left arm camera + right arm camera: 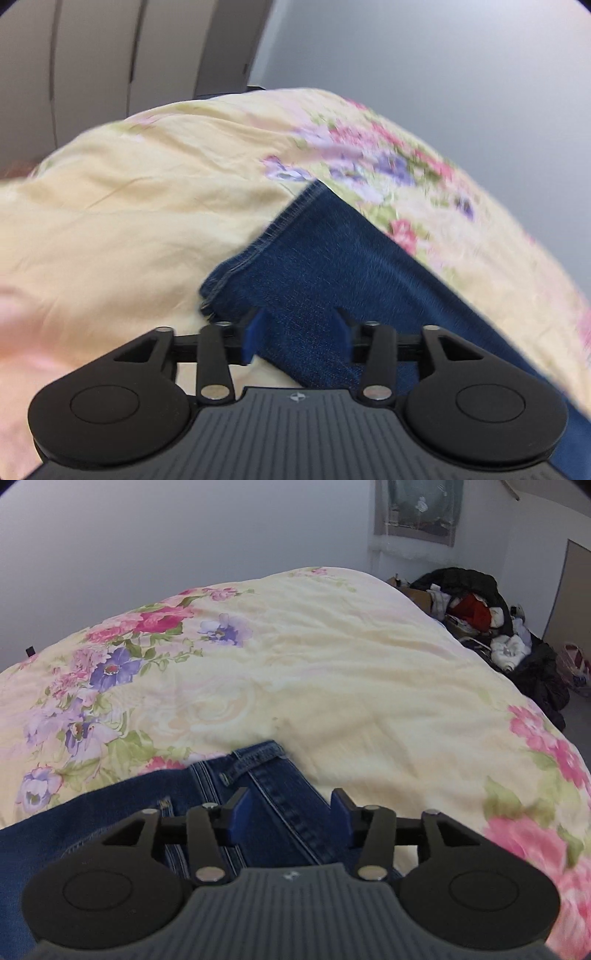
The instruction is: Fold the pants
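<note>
both jaws apart: left gripper (301,332), right gripper (291,812) over jeans (325,266).

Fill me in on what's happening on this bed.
A person is folding blue jeans on a floral duvet, with a hand-held gripper in each hand. The left hand-held gripper is open above a hemmed leg end, and the right hand-held gripper is open above the waistband end. Neither grips the denim right now.
</note>
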Demonstrator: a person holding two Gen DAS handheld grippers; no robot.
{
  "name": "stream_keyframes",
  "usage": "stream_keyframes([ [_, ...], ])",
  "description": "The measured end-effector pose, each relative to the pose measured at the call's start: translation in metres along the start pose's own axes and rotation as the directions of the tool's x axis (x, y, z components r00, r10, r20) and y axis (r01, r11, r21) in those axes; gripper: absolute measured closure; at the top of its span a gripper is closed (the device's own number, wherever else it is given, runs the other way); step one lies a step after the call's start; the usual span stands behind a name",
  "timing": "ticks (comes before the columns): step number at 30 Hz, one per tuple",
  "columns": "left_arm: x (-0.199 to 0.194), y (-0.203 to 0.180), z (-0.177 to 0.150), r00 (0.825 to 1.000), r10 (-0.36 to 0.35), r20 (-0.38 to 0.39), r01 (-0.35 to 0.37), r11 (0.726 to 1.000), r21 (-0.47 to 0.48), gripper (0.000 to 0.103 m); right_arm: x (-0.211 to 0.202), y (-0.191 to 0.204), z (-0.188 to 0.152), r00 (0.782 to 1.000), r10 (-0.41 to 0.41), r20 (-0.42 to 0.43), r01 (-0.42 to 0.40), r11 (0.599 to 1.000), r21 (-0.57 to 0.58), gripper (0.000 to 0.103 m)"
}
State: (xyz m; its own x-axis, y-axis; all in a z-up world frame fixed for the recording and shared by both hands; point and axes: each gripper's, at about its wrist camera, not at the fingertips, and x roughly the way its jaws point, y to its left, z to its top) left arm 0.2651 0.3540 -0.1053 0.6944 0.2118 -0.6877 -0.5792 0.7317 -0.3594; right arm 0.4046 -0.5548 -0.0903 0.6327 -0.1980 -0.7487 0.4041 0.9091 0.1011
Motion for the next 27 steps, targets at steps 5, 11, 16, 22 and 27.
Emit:
stream_keyframes([
  [5, -0.003, 0.054, -0.010, 0.993, -0.115, 0.026, 0.117, 0.921, -0.371, 0.046, -0.039, -0.055, -0.054, 0.998, 0.052, -0.044, -0.042, 0.979, 0.200, 0.041],
  [11, 0.029, 0.074, -0.021, 0.991, -0.127, 0.048, 0.133, 0.831, -0.540, 0.045, -0.040, -0.102, -0.091, 0.988, 0.146, -0.042, -0.111, 0.883, 0.457, 0.037],
  [16, 0.054, 0.068, -0.021, 0.996, -0.066, 0.054, 0.085, 0.847, -0.525, 0.051, -0.026, -0.104, -0.099, 0.981, 0.192, 0.010, -0.168, 0.831, 0.530, 0.036],
  [22, 0.059, 0.049, -0.011, 0.999, 0.016, 0.044, 0.004, 0.913, -0.408, 0.075, -0.007, -0.116, -0.104, 0.964, 0.227, 0.139, -0.259, 0.687, 0.679, 0.037],
  [27, 0.046, 0.034, 0.002, 0.997, 0.061, 0.044, -0.043, 0.945, -0.323, 0.094, 0.010, -0.117, -0.105, 0.962, 0.215, 0.166, -0.266, 0.626, 0.733, 0.053],
])
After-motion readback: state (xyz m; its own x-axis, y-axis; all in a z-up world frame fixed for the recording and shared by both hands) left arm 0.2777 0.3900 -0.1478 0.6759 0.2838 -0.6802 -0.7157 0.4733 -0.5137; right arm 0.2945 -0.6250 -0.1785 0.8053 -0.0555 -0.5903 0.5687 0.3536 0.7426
